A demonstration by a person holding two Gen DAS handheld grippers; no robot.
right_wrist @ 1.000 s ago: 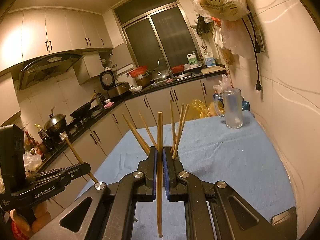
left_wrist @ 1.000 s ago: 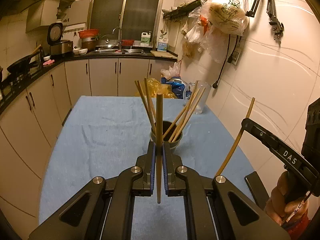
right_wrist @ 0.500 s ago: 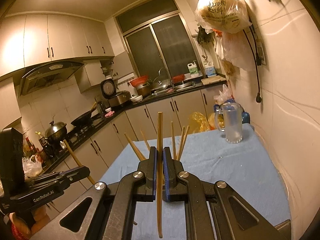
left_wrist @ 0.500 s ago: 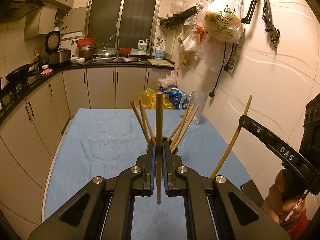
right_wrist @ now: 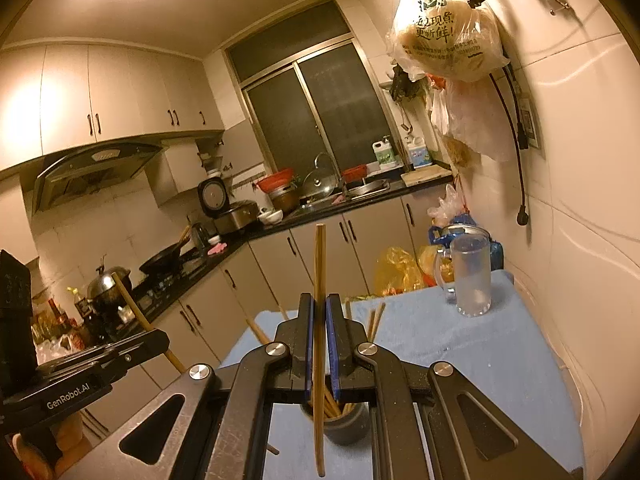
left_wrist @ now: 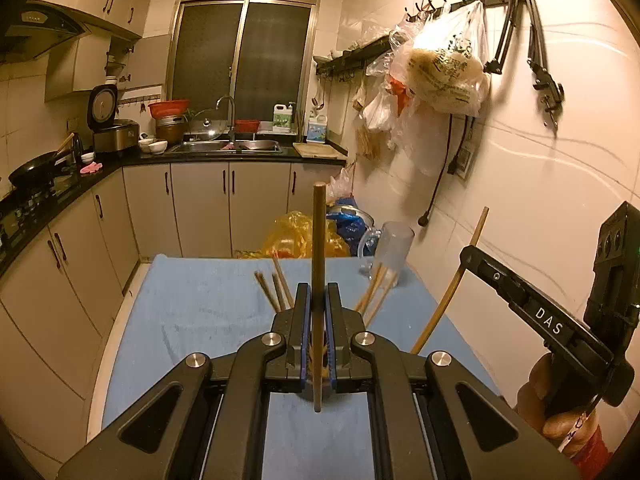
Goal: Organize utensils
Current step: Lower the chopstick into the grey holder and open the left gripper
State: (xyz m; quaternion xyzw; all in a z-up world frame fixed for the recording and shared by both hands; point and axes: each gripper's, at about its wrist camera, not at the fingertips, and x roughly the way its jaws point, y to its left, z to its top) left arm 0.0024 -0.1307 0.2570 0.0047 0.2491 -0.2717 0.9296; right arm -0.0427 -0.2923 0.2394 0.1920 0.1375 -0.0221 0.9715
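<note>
Right wrist only: dark cup point(right_wrist: 346, 420) under claw point(right_wrist: 319, 340)

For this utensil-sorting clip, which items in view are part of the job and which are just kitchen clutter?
Part of the job:
- chopstick clamped upright in the left gripper
- chopstick clamped in the right gripper
- dark holder cup with more chopsticks

Just lying about:
- glass mug
- yellow bag
- hanging bread bag
- rice cooker

Beige cabinets point(left_wrist: 200, 204), dark window point(left_wrist: 244, 56), tiled wall point(left_wrist: 540, 168)
</note>
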